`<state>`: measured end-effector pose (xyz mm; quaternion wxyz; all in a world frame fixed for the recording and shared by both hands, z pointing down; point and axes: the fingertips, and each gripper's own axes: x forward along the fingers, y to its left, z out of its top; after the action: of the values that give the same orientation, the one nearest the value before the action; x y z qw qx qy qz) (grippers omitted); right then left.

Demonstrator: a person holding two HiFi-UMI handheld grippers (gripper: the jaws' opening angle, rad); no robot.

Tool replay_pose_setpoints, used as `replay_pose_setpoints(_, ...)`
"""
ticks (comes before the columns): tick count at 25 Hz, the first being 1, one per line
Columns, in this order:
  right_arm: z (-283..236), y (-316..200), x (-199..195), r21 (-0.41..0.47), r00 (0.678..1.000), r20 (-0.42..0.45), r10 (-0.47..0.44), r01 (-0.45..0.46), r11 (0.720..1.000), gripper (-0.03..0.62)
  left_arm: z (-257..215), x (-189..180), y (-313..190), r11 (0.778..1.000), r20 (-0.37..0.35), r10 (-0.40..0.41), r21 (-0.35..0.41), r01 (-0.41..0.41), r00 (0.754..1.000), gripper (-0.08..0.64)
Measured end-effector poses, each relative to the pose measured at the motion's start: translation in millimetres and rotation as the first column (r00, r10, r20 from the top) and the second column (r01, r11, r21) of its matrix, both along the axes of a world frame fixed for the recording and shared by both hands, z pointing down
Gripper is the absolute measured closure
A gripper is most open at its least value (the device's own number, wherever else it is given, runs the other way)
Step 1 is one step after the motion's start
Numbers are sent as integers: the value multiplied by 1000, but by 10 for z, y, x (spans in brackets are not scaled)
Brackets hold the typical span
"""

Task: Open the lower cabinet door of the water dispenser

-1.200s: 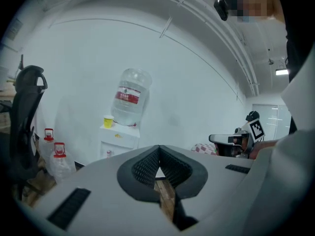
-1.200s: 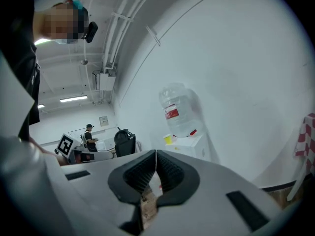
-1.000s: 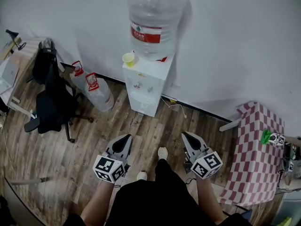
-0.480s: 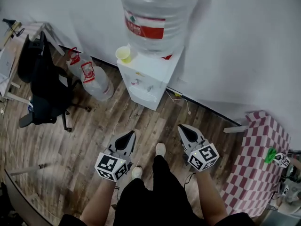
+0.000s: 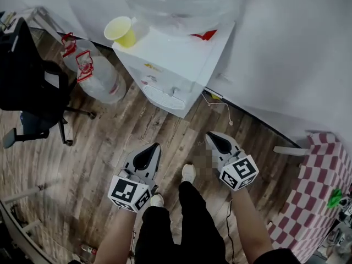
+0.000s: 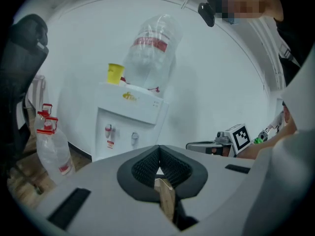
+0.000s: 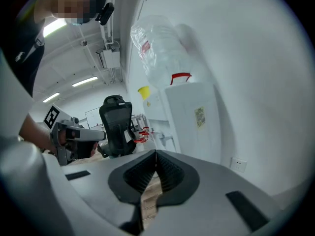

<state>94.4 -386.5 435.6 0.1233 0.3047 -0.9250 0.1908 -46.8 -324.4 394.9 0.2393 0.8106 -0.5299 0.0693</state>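
Note:
The white water dispenser (image 5: 181,56) stands against the wall with a large clear bottle (image 5: 176,4) on top and a yellow cup (image 5: 122,31) beside it. Its tap panel (image 5: 165,89) faces me; in the head view the lower cabinet door is out of sight below it. My left gripper (image 5: 154,146) and right gripper (image 5: 209,136) hang side by side over the wooden floor, short of the dispenser, both shut and empty. In the left gripper view the dispenser front (image 6: 125,127) shows above my left gripper (image 6: 158,150), whose body hides its lower part. The right gripper view shows the dispenser's side (image 7: 197,127) past my right gripper (image 7: 156,154).
Two spare water bottles (image 5: 91,73) lean by the wall left of the dispenser. A black office chair (image 5: 27,76) stands further left. A cable (image 5: 220,106) runs on the floor right of the dispenser. A red-checked table (image 5: 324,191) is at the right. My feet (image 5: 188,172) are between the grippers.
Both grippers have come down and forward toward the dispenser, which now looms much larger in the head view. Both have stayed shut.

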Motion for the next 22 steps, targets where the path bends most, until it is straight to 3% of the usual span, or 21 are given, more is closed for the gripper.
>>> replay_pose_setpoints(12,2180,-520,-224,128,999,-15,-39,41,991,569,2389,-172,-296,996,5,4,84,-4,1000,546)
replay_pose_setpoints(22,3157,-752,-311,218,1000,-6,-30,31,975,567,3396,-277,-450,985,23,37,169,-40,999,546)
